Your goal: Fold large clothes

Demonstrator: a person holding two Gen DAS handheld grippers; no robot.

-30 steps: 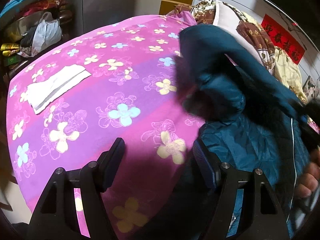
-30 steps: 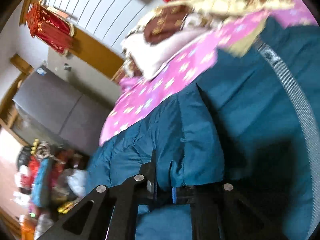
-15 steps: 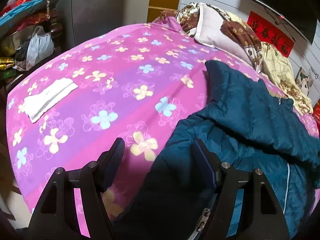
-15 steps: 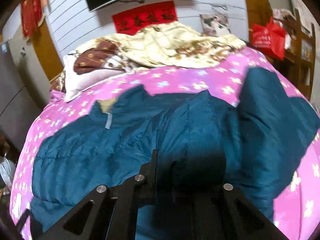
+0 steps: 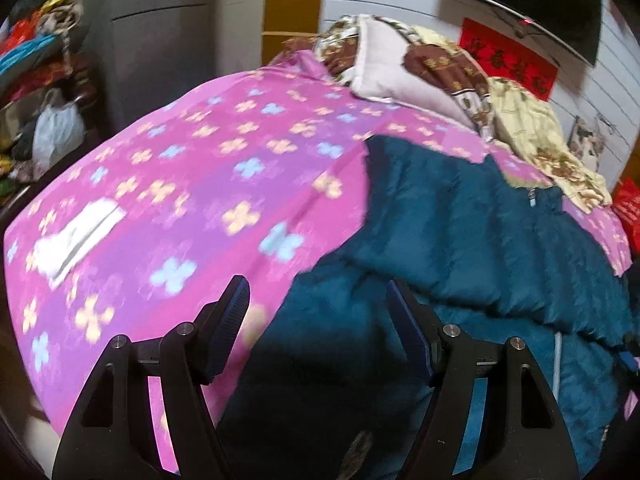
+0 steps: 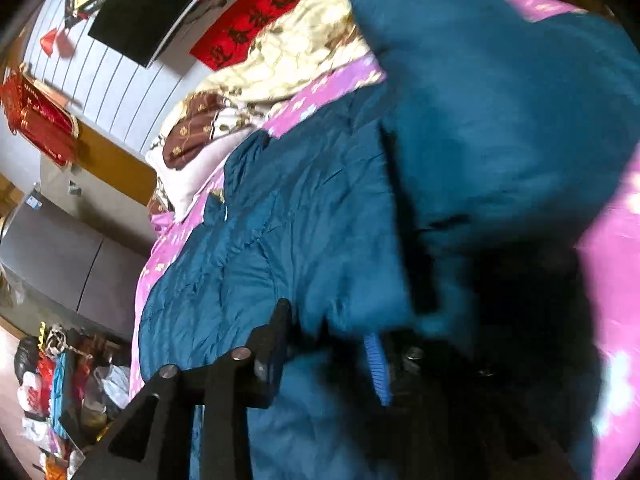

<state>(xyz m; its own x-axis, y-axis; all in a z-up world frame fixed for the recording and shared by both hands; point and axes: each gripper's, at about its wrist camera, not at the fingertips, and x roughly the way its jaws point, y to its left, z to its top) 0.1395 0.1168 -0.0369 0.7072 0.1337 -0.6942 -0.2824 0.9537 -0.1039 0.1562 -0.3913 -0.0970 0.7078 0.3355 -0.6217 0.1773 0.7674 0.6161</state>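
While pink floral bedspread [image 5: 192, 184] carries everything, we see teal padded jacket [image 5: 500, 240] spread on our right half, long axis running away toward pillows [image 5: 392, 72]. Left gripper [image 5: 318, 324] hovers wide open, empty, at jacket's near-left edge. Right gripper [image 6: 328, 344] sits part-open with jacket fabric bunched between fingers; firm grip — we cannot tell. Right is nearer jacket's bulk, we judge.

teal jacket [image 5: 500, 232], pink floral bedsheet [image 5: 208, 184]
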